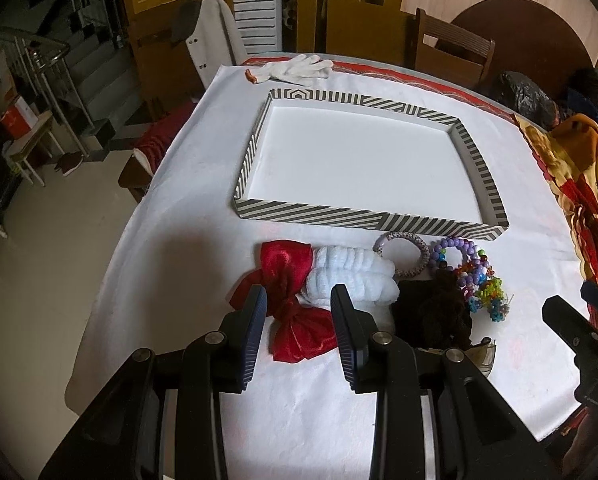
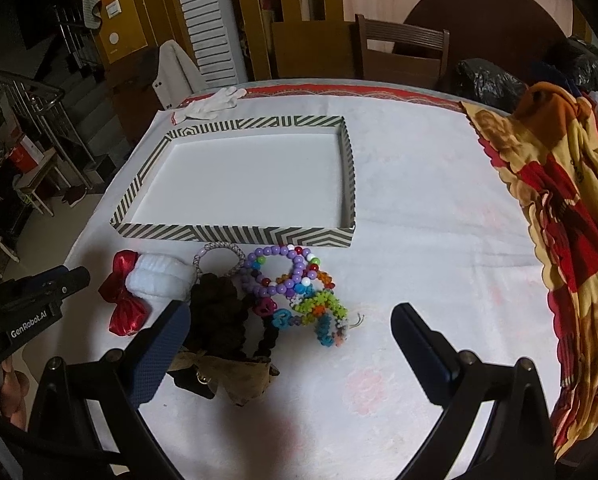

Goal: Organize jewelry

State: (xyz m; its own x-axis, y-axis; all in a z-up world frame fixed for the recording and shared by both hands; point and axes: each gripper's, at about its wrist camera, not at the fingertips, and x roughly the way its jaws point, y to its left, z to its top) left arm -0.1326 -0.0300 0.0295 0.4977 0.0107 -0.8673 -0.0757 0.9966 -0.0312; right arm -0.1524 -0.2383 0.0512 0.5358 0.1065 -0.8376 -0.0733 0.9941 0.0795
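White cloth covers the surface (image 2: 419,200), and on it sits a shallow striped tray (image 1: 255,148), its white floor bare. Nothing has gone in yet, so I judge the sorting is only at its start.

Just in front of the tray's near wall lies a heap of accessories: a red bow (image 1: 295,300) at the left, a white scrunchie (image 1: 351,276) touching it, a dark scrunchie (image 2: 215,316) beside that, then a braided bracelet (image 2: 221,258), purple bead bracelets (image 2: 279,276) and a tangle of coloured bead charms (image 2: 323,312). A brownish bow (image 2: 235,376) lies at the near edge of the heap. Far across the surface, beyond the tray, rests a white glove (image 1: 299,66); a patterned blanket (image 2: 559,220) hangs at the right.

The left hand-held gripper (image 1: 299,312) hovers with its jaws apart on either side of the red bow, holding nothing. The right hand-held gripper (image 2: 291,332) is spread wide and empty, low over the near side of the heap, with the beads between and beyond its fingers.

The step in hand looks like choosing a first piece. For the left, that calls for lowering onto the bow's knot and pinching it alone, clear of the white scrunchie against it. The beads are tangled, so lifting one may drag its neighbours along.
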